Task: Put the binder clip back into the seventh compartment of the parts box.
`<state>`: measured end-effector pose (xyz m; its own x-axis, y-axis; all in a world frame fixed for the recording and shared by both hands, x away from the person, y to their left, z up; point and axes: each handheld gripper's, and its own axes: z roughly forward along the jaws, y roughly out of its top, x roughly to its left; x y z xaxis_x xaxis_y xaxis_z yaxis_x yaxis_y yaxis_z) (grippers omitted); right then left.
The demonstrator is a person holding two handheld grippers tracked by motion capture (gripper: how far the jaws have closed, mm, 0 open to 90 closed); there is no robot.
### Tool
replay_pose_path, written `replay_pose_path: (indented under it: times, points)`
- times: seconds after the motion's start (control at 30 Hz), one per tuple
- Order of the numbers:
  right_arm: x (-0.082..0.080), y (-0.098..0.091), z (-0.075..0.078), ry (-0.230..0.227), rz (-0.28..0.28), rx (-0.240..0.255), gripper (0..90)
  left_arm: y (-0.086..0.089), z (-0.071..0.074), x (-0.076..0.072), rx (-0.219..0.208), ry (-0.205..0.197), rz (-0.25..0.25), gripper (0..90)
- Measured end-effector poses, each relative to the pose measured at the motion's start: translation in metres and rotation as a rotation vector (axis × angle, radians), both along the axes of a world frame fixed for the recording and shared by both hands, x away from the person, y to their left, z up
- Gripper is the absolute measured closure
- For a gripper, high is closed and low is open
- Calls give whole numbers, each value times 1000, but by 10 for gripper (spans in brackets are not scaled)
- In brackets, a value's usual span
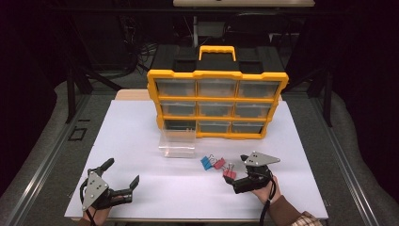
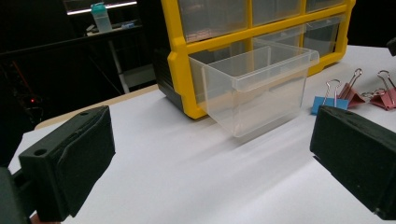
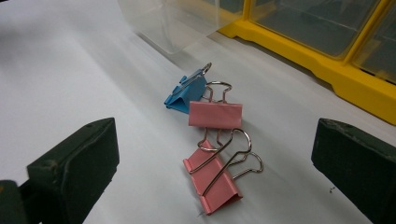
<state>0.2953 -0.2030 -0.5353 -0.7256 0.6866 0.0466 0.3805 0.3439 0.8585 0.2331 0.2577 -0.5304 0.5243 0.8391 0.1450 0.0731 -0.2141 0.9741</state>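
Just ahead of the right tongs [image 1: 238, 173], whose jaws are standing wide with nothing between them, three binder clips are lying on the white table [image 1: 141, 141]. Nearest is a pink clip [image 3: 212, 179], a folded sheet-metal wedge with a smooth matte coat, resting on its side with its two silvery wire handles [image 3: 233, 151] splayed over it. Beyond it a second pink clip [image 3: 215, 114] is sitting almost touching a blue clip [image 3: 184, 93], whose wire loop is poking up; from the high view the blue one [image 1: 206, 163] is lying leftmost and the near pink one [image 1: 229, 173] closest to the right tongs. Behind the clips a clear plastic drawer [image 1: 177, 142], thin-walled, boxy and glossy with a lipped rim, is standing on the table just before a yellow-framed cabinet [image 1: 216, 101] of translucent drawers with a yellow handle on top. Well apart at the table's near left corner, the left tongs [image 1: 123, 175] are likewise gaping wide, their black pads [image 2: 86, 161] looking foamy and slightly rough.
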Motion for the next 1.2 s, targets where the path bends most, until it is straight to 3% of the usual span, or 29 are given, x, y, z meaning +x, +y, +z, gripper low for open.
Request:
replay_pose_path:
  times: [0.37, 0.47, 0.5, 0.8, 1.2]
  points:
    - [10, 3, -5, 62, -15, -3, 274, 0, 0, 0, 2, 2, 0, 0]
    - [13, 3, -7, 82, -20, 3, 371, 0, 0, 0, 4, 1, -1, 0]
    - [15, 2, -7, 99, -21, 5, 449, 0, 0, 0, 3, 1, 0, 0]
    - [18, 2, -9, 136, -9, -3, 648, 0, 0, 0, 3, 3, 0, 0]
    - [22, -1, -14, 187, -28, 10, 737, -1, 0, 1, 2, 3, -2, 0]
